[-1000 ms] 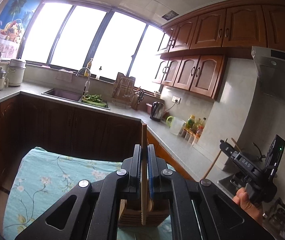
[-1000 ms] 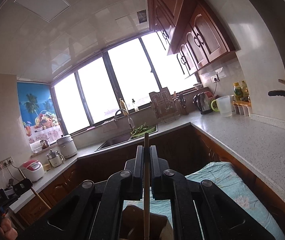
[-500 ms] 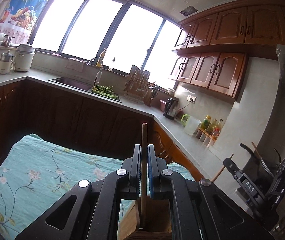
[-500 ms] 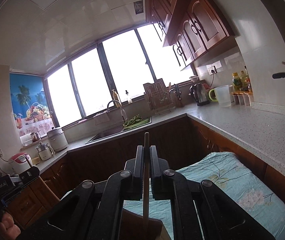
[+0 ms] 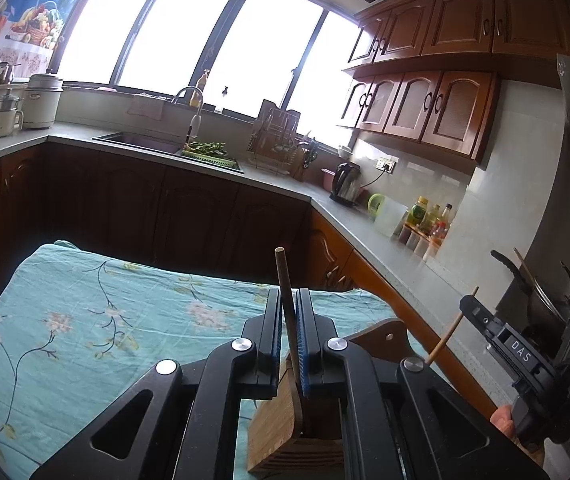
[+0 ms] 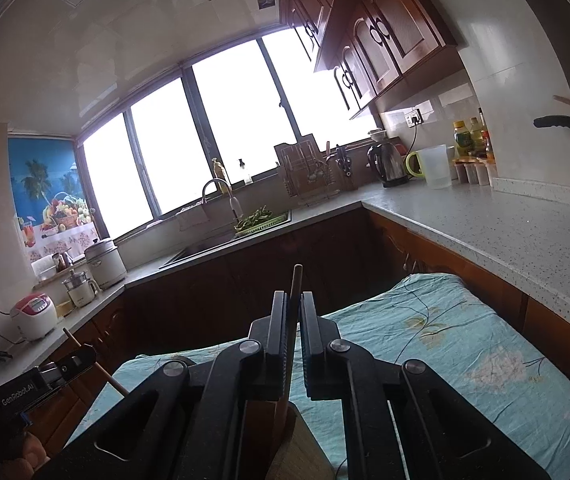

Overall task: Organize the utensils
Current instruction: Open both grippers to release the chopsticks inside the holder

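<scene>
From where I stand, each of the person's hands carries a black two-finger gripper, and each gripper is pinching a thin wooden stick upright between its pads. The left gripper has its jaws pressed onto a darker chopstick that leans slightly toward eleven o'clock, its blunt top poking above the fingertips and its lower end dropping into the wooden utensil holder directly beneath. That holder, a slatted bamboo block, stands on the table spread with a teal floral cloth. Off at four o'clock in the left wrist view, the other tool shows with a pale stick slanting up from it and a bit of a hand gripping its handle. The right gripper is likewise clamped, narrow gap only, on a brown chopstick that rises toward twelve o'clock, its foot going down beside a wooden block at the bottom edge; whether it has entered a slot there I cannot tell. At eight o'clock in that view the left tool appears with its stick angled. Round the room run a grey counter, a sink under the bright windows, a kettle and a rice cooker.
</scene>
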